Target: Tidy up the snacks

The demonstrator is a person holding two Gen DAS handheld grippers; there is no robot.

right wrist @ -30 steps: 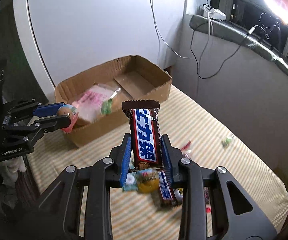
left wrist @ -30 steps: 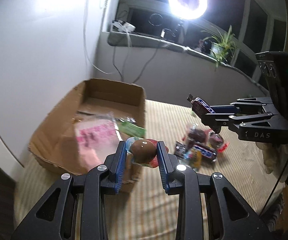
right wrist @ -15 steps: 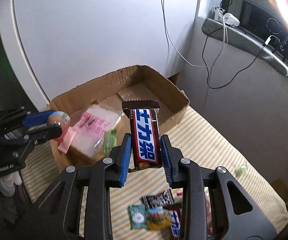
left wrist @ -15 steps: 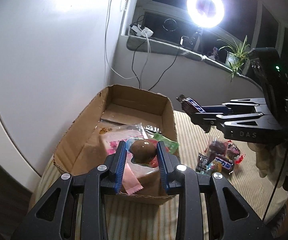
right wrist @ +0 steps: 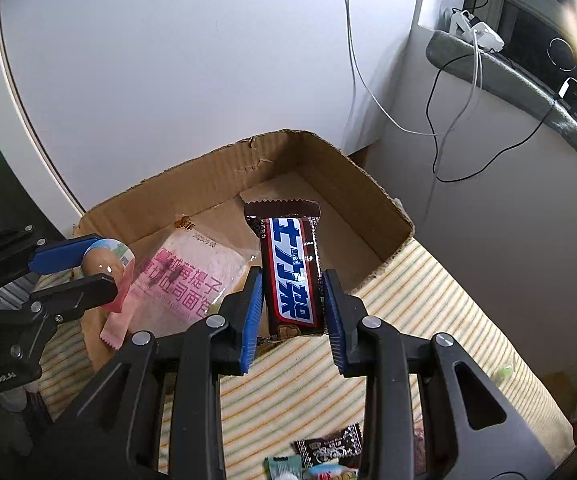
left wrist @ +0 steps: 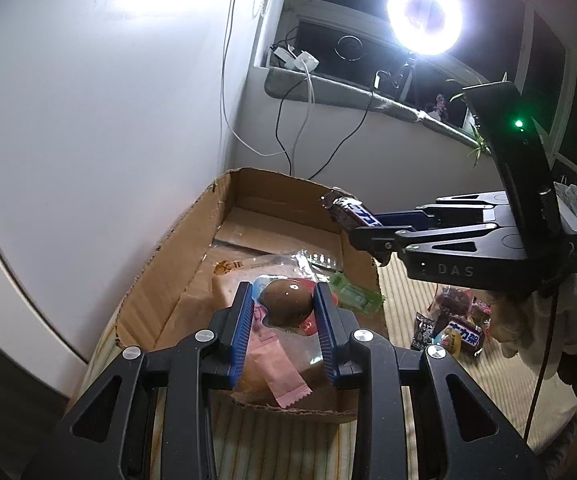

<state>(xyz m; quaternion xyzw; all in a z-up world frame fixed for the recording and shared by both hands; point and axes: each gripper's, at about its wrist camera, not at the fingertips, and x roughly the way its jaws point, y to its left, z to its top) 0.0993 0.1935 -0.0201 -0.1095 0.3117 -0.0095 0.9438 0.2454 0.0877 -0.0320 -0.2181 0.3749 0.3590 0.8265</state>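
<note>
Choc bar pinched in right tool, egg snack pinched in left tool, both over cardboard box.

The right gripper, black with blue finger pads, is clamped on a brown chocolate bar wrapper with blue lettering, held upright over the near wall of an open brown cardboard box. Inside the box lies a clear bread packet with pink print. At the box's left edge the left gripper grips a brown egg-shaped snack in clear wrap. The box sits on a yellow-striped mat, with small wrapped sweets at the mat's near edge.
</note>
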